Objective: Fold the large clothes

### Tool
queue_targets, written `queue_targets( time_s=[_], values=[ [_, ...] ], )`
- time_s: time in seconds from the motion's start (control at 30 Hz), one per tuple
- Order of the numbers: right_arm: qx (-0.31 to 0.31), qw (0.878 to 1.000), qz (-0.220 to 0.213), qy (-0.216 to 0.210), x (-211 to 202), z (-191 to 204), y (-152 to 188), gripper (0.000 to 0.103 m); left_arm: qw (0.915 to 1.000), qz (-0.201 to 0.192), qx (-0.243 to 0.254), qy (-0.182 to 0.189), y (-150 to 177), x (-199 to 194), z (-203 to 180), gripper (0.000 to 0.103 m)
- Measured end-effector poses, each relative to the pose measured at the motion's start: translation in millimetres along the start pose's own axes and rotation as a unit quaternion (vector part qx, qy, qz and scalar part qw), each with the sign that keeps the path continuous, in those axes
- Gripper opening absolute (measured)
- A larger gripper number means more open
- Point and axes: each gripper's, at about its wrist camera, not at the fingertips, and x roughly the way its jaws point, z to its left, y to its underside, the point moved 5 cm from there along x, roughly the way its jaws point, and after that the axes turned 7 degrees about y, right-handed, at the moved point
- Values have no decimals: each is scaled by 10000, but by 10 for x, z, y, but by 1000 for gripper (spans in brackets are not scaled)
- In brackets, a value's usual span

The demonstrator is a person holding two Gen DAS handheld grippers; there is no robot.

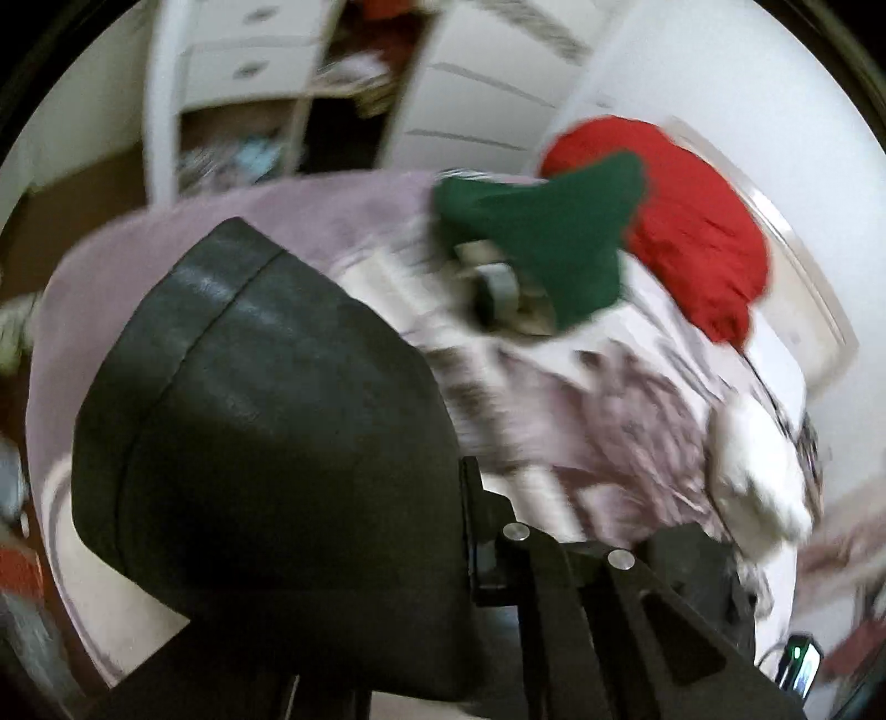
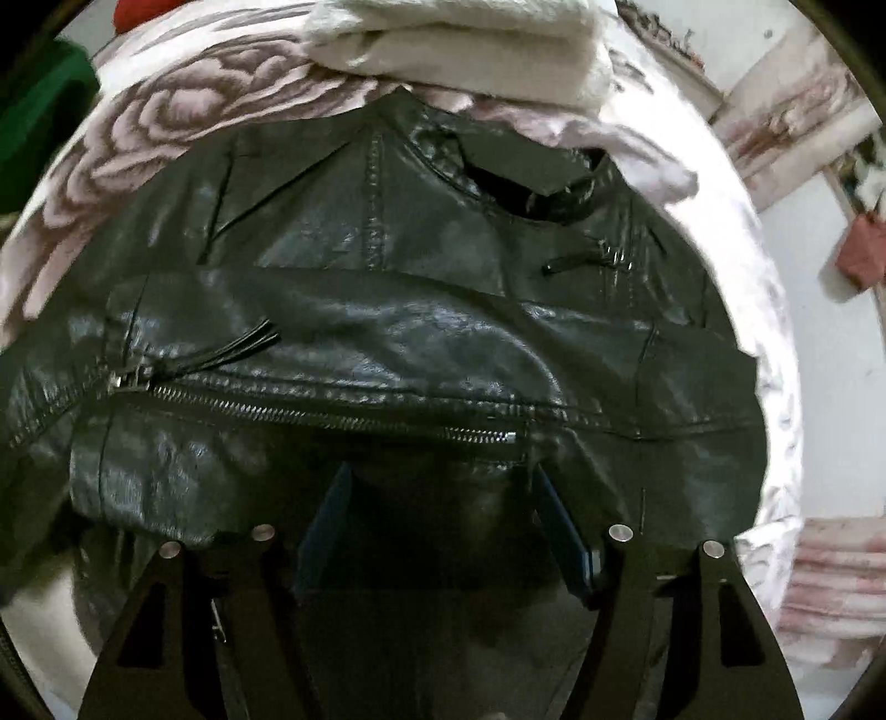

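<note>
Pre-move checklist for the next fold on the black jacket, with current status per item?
1. Left gripper shut on the jacket: cannot tell; a dark leather panel fills the left wrist view, the fingertips are hidden and the picture is blurred.
2. Right gripper open: ok; its fingers stand apart above the leather.
3. Right gripper free of the jacket: cannot tell; contact is not visible.
4. Sleeve folded across the body: ok; it lies across, zipper showing.
5. White folded cloth clear of the jacket: not ok; it lies right at the collar.
6. Green and red clothes apart from the jacket: ok.
</note>
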Motion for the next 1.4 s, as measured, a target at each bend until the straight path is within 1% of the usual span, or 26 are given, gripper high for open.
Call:
queue_targets(
  time_s=[0.07, 0.17, 0.23, 0.3, 0.37, 0.43, 0.5, 0.53, 0.57, 0.63, 0.67, 0.7, 0.73, 0.77, 0.83, 0.87, 0.93, 1.0, 1.07, 1.13, 1.17, 1.2, 1.23, 1.3, 1.33, 1.4],
  values=[
    [291, 9990, 100, -324, -6, -272, -4, 70, 9988, 41, 475, 81, 14, -44, -417, 4],
    [712, 9948, 270, -675, 0, -772, 54, 70, 9926, 130, 1158, 344, 165, -101, -1151, 4],
    [1001, 9904, 489, -821, 52, -1149, 127, 70, 9842, 223, 1648, 612, 391, -124, -1762, 4],
    [1370, 9837, 659, -958, 94, -1552, 215, 70, 9756, 414, 1940, 943, 656, -96, -2277, 4],
    [1692, 9781, 714, -978, 122, -1993, 328, 70, 9648, 743, 2168, 1290, 1022, -21, -2796, 4],
    [1877, 9750, 733, -935, 168, -2330, 437, 70, 9493, 1176, 2412, 1640, 1506, 109, -3306, 4],
    [1989, 9727, 814, -874, 282, -2649, 538, 70, 9331, 1559, 2696, 1797, 1971, 233, -3674, 4],
    [2037, 9713, 874, -859, 350, -2786, 596, 70, 9236, 1749, 2891, 1812, 2257, 317, -3839, 5],
    [2100, 9692, 952, -863, 431, -2927, 655, 70, 9175, 1871, 3051, 1734, 2433, 380, -3936, 6],
    [2210, 9650, 1068, -918, 528, -3111, 780, 70, 9037, 2197, 3386, 1425, 2826, 558, -4039, 8],
    [2263, 9627, 1115, -979, 576, -3202, 845, 70, 8969, 2327, 3552, 1234, 3019, 639, -4056, 12],
    [2302, 9609, 1148, -1029, 609, -3270, 904, 70, 8928, 2397, 3646, 1120, 3127, 700, -4040, 16],
    [2340, 9587, 1195, -1084, 654, -3349, 963, 70, 8902, 2465, 3684, 1053, 3210, 746, -4011, 31],
    [2389, 9558, 1247, -1175, 701, -3423, 1017, 70, 8877, 2554, 3679, 1064, 3255, 766, -4001, 42],
    [2516, 9487, 1333, -1374, 777, -3545, 1089, 70, 8835, 2727, 3611, 1210, 3343, 741, -3981, 68],
    [2608, 9432, 1389, -1519, 809, -3607, 1129, 70, 8822, 2723, 3637, 1239, 3363, 734, -4037, 81],
    [2806, 9315, 1437, -1814, 836, -3695, 1176, 70, 8772, 2655, 3810, 1220, 3379, 585, -4055, 85],
    [3029, 9184, 1420, -2114, 819, -3770, 1171, 70, 8785, 2635, 3815, 1152, 3326, 464, -4046, 85],
    [3184, 9071, 1321, -2416, 770, -3830, 1086, 70, 8897, 2572, 3669, 873, 3114, 373, -3891, 85],
    [3221, 8971, 1126, -2806, 693, -3814, 913, 70, 9050, 2428, 3466, 445, 2785, 331, -3563, 85],
    [3174, 8929, 1067, -3009, 660, -3762, 809, 70, 9106, 2355, 3386, 251, 2661, 336, -3416, 86],
    [3130, 8897, 1041, -3157, 646, -3695, 737, 70, 9179, 2234, 3277, -105, 2457, 361, -3180, 86],
    [3043, 8858, 1024, -3350, 643, -3588, 638, 70, 9226, 2158, 3171, -419, 2274, 423, -2951, 85],
    [2809, 8840, 1135, -3560, 663, -3243, 444, 70, 9256, 2123, 3005, -893, 2031, 585, -2576, 85],
    [2681, 8864, 1234, -3565, 725, -3116, 373, 70, 9259, 2085, 2906, -1213, 1889, 723, -2348, 85],
    [2474, 8939, 1351, -3485, 821, -2880, 243, 70, 9252, 2106, 2771, -1509, 1745, 954, -2076, 85]
  ],
)
